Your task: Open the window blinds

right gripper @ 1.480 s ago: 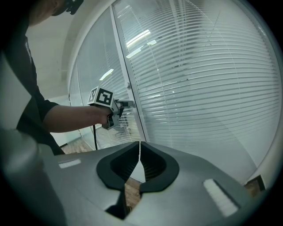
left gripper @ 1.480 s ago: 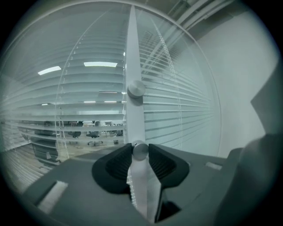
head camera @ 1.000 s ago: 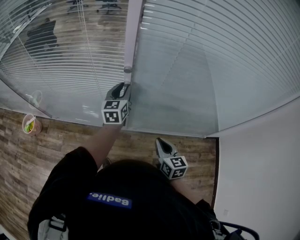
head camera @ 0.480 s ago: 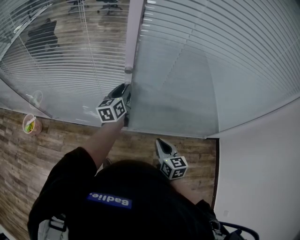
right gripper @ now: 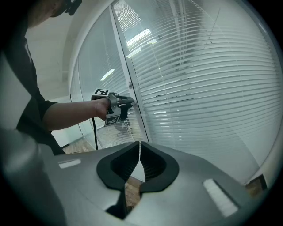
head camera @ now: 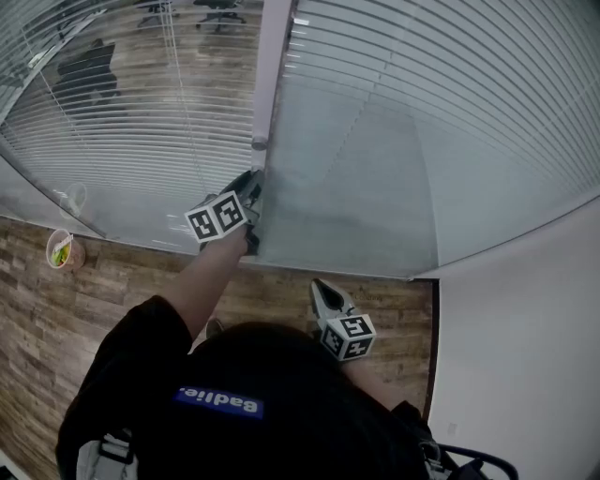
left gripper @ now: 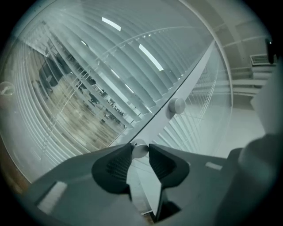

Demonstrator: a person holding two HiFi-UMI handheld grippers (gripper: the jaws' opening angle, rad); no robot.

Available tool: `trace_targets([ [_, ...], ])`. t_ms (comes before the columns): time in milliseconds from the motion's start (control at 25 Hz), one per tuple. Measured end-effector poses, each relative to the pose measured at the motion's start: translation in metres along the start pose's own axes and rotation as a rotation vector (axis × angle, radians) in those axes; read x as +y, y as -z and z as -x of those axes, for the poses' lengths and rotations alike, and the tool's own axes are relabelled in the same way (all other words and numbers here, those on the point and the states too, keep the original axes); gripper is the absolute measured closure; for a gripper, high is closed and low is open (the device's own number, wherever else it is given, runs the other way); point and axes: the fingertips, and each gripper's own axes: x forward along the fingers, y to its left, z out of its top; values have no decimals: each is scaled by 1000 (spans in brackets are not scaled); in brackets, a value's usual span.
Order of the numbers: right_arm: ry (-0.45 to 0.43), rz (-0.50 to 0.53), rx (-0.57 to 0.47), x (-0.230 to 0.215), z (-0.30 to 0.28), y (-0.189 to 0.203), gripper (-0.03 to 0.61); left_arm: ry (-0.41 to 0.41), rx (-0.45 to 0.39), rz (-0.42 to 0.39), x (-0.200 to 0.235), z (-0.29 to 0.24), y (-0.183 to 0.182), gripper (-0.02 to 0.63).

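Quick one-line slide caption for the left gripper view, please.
Left gripper clamps a small round silver knob on the white frame beside white slatted blinds.

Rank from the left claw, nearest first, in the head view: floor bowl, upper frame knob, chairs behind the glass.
1. Upper knob, on the frame just above the left claw.
2. Bowl, on the floor at left.
3. Chairs, beyond the glass, at top.

Wood-plank floor point(head camera: 56, 323) under you. One small cup point(head camera: 63, 249) with green contents stands on it, left side.
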Motion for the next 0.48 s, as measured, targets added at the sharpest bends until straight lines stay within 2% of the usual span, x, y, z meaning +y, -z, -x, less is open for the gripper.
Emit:
trace_targets([
  [320,-4,-3,2,3,-1,-1,568,30,27,88,0,-1,-1,495],
  [480,-6,-1,0,3,0,-1,568,52,35,160,1,-2,-2,494],
])
